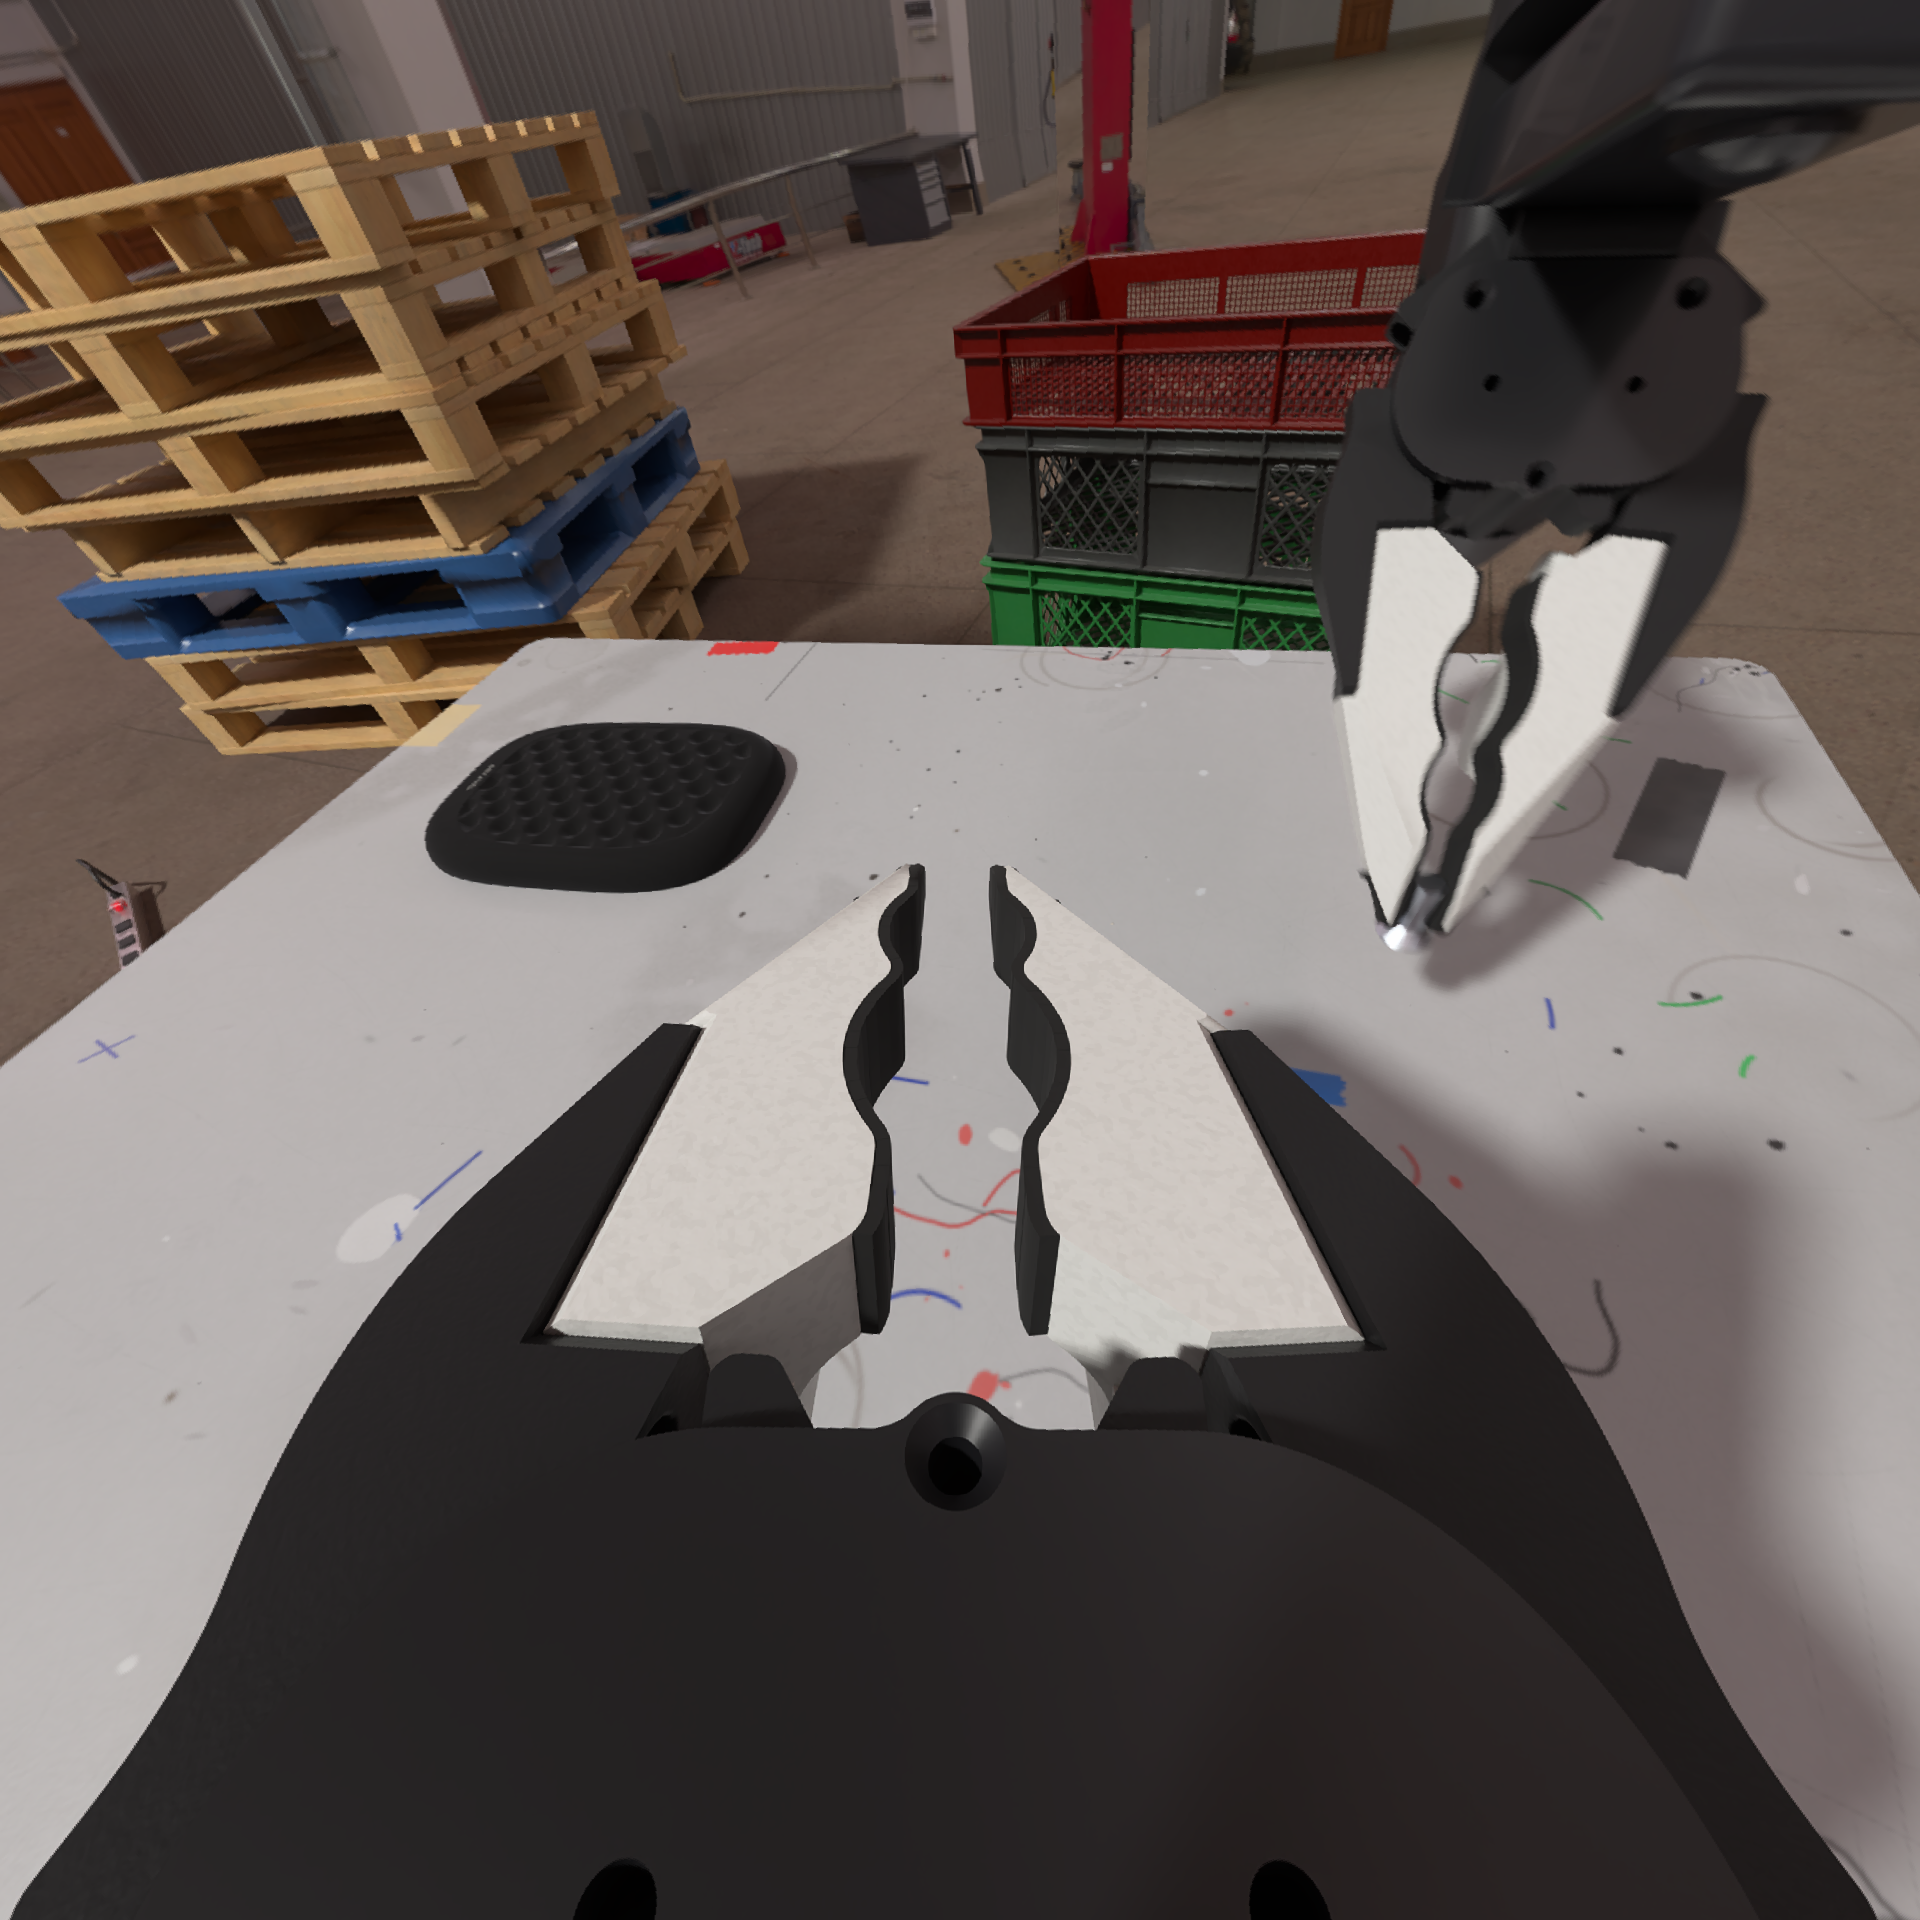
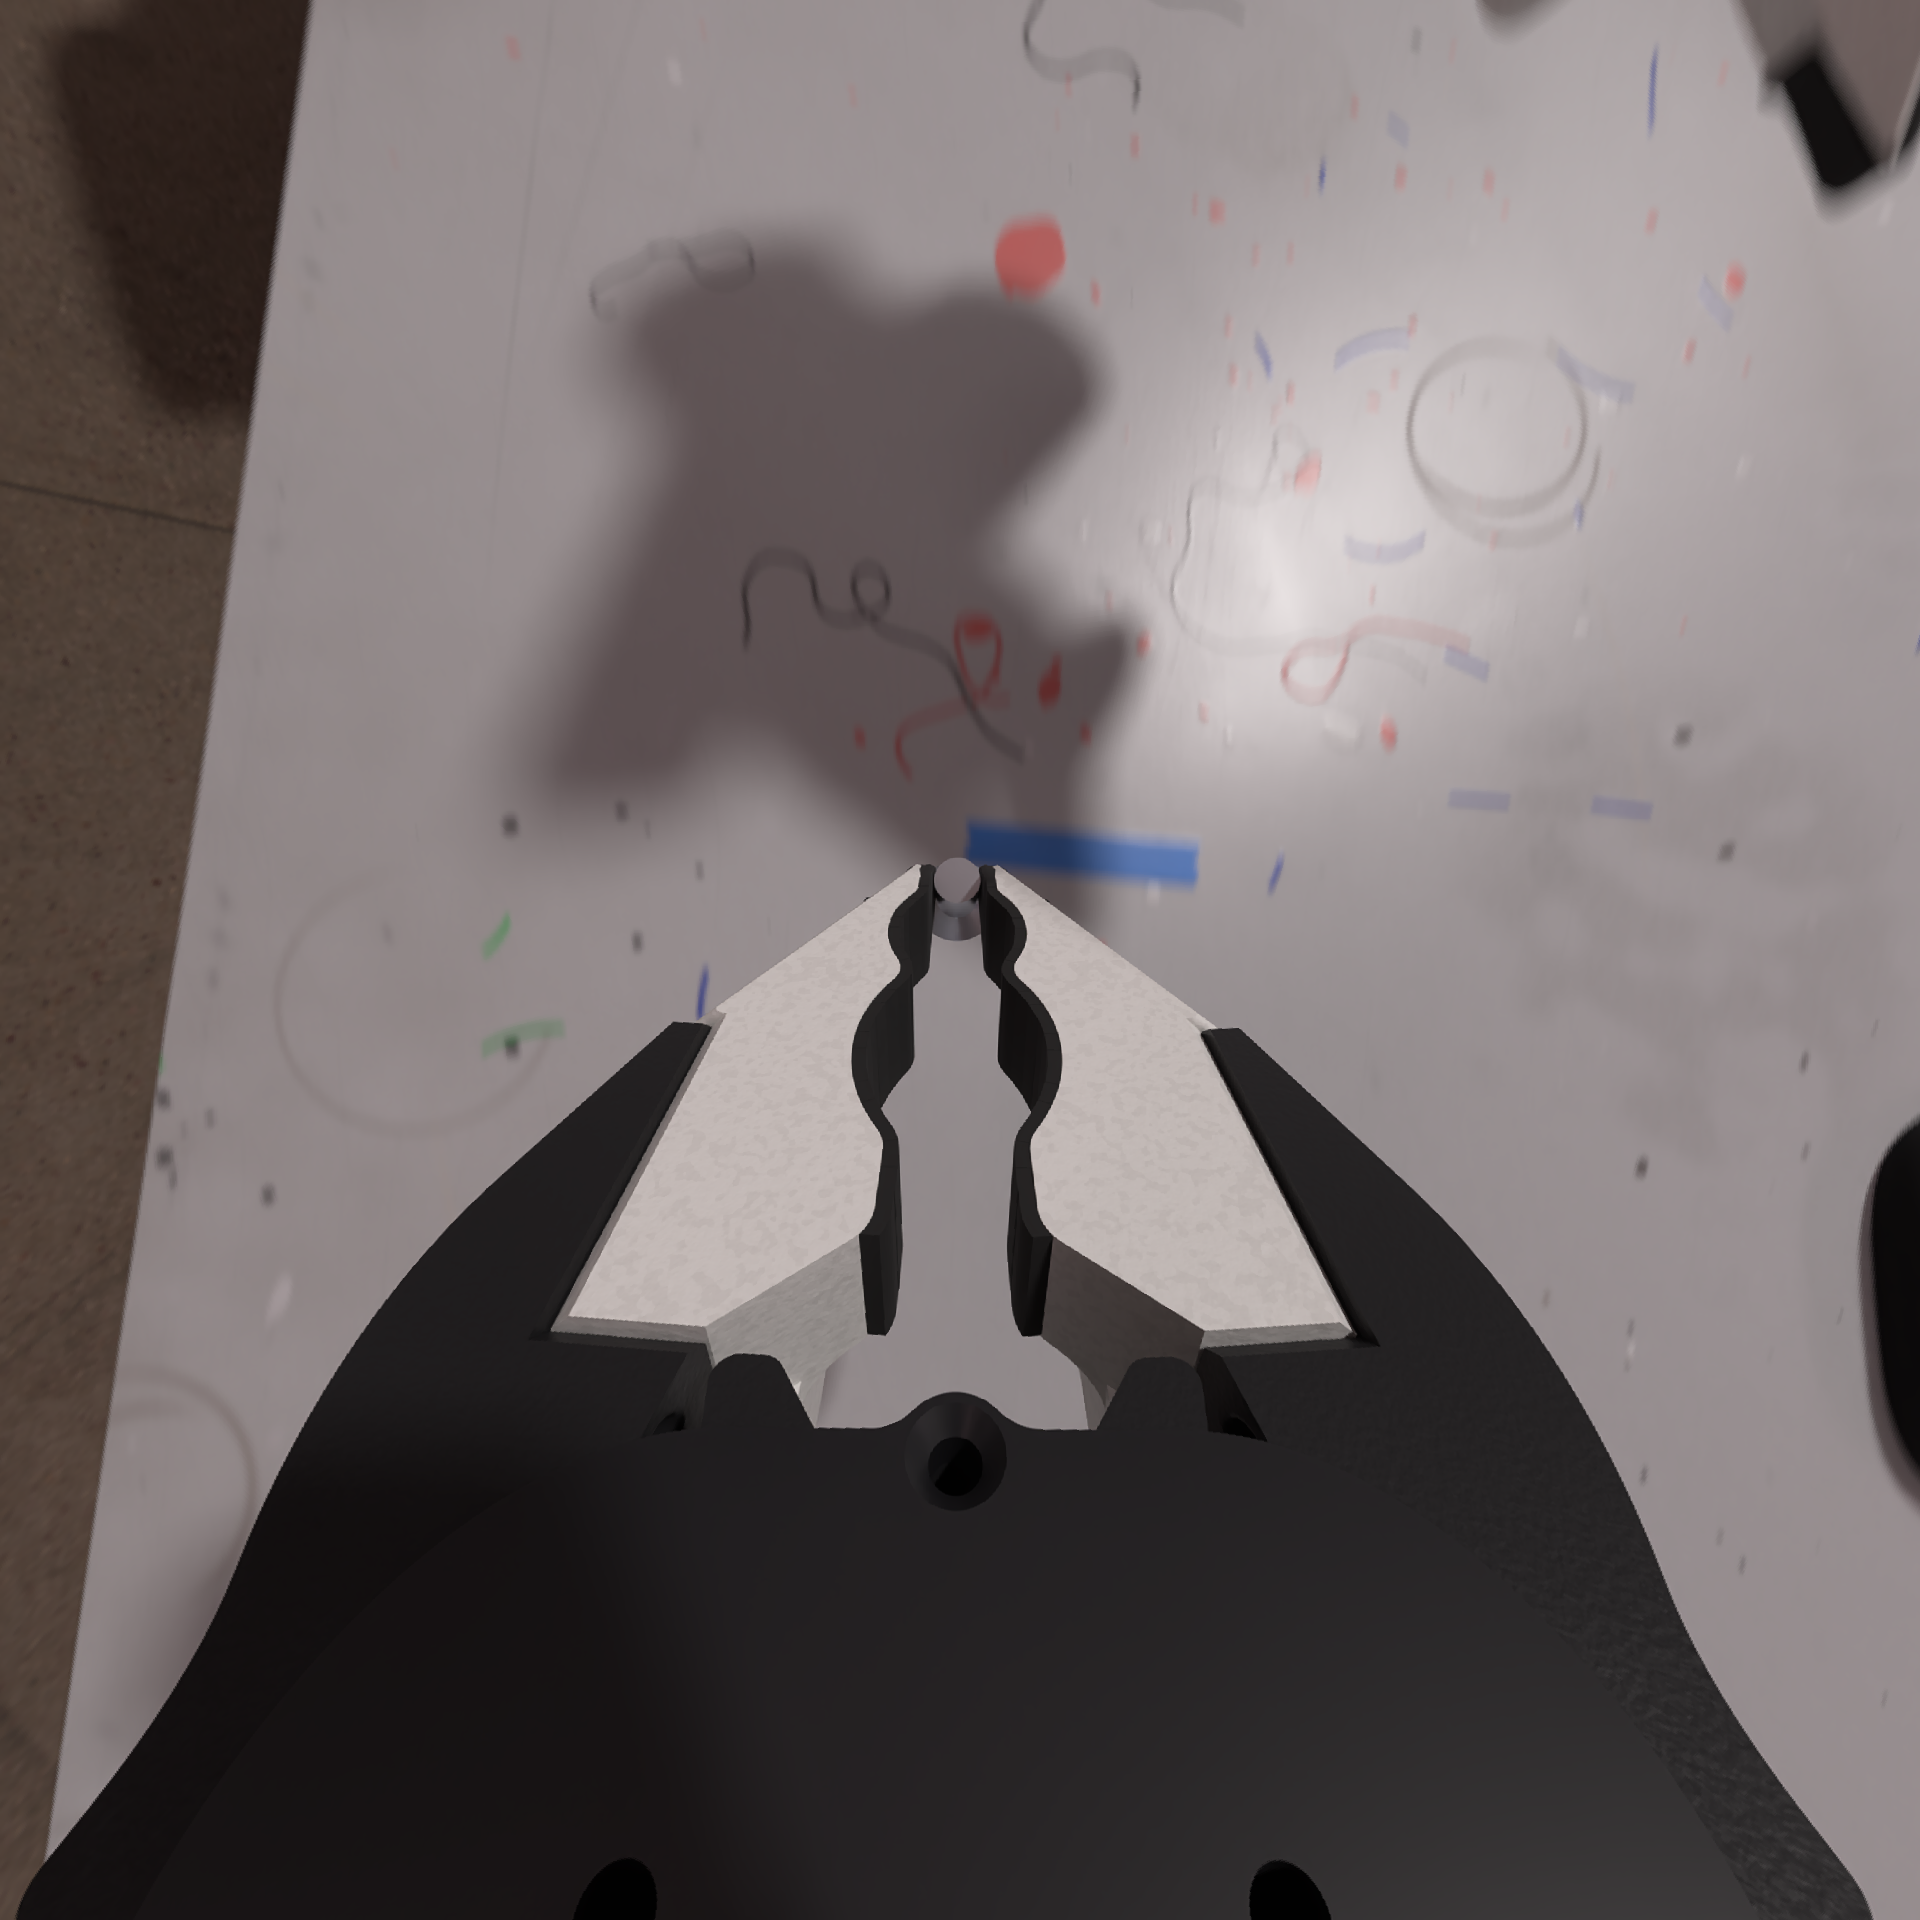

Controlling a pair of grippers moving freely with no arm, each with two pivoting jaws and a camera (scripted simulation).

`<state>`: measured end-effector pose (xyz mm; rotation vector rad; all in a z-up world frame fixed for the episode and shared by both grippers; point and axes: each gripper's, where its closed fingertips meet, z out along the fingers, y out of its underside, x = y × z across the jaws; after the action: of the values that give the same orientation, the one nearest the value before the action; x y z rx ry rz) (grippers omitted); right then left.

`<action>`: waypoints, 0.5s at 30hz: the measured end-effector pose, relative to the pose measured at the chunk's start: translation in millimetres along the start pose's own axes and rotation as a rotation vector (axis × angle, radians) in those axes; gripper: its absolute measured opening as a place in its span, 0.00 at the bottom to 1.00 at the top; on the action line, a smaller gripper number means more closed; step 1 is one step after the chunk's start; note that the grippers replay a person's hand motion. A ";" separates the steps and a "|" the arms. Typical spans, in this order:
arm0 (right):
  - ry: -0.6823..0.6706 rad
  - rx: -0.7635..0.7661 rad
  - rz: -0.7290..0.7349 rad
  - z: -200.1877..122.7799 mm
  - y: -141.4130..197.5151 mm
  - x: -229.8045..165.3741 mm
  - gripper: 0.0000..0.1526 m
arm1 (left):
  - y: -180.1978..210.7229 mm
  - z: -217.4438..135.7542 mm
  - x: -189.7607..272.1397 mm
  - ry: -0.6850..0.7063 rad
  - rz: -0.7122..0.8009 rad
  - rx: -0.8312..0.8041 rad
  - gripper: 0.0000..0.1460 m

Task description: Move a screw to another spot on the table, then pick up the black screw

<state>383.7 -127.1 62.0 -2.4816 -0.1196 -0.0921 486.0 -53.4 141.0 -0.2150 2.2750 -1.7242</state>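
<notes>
My right gripper (image 2: 955, 875) is shut on a small silver screw (image 2: 954, 902), pinched at its fingertips, pointing down at the white table (image 2: 416, 520). In the left wrist view the right gripper (image 1: 1413, 914) stands at the right with the silver screw (image 1: 1403, 933) at its tips, at or just above the table surface. My left gripper (image 1: 956, 878) is open and empty, hovering over the middle of the table (image 1: 312, 1091). No black screw shows in either view.
A black dimpled pad (image 1: 613, 805) lies on the table's far left; its edge shows in the right wrist view (image 2: 1893, 1288). Dark tape (image 1: 1668, 816) and blue tape (image 2: 1081, 854) mark the table. Stacked pallets (image 1: 343, 416) and crates (image 1: 1174, 436) stand beyond the far edge.
</notes>
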 end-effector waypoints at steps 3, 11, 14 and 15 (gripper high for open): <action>-0.031 -0.040 0.006 -7.8 36.3 -2.3 0.05 | 5.8 5.4 2.4 0.012 -0.003 -0.017 0.08; -0.100 -0.145 0.002 14.8 64.9 -9.9 0.07 | 17.0 13.8 8.3 0.037 -0.003 -0.052 0.08; -0.058 -0.165 0.027 8.3 67.6 -5.7 0.22 | 16.7 13.5 9.8 0.042 0.001 -0.054 0.08; -0.037 -0.165 0.039 2.6 68.7 -4.5 0.23 | 16.2 13.5 11.0 0.044 0.006 -0.055 0.08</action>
<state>386.7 -180.0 17.9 -2.6494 -0.0825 -0.0404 480.5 -64.5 120.7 -0.1824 2.3540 -1.6807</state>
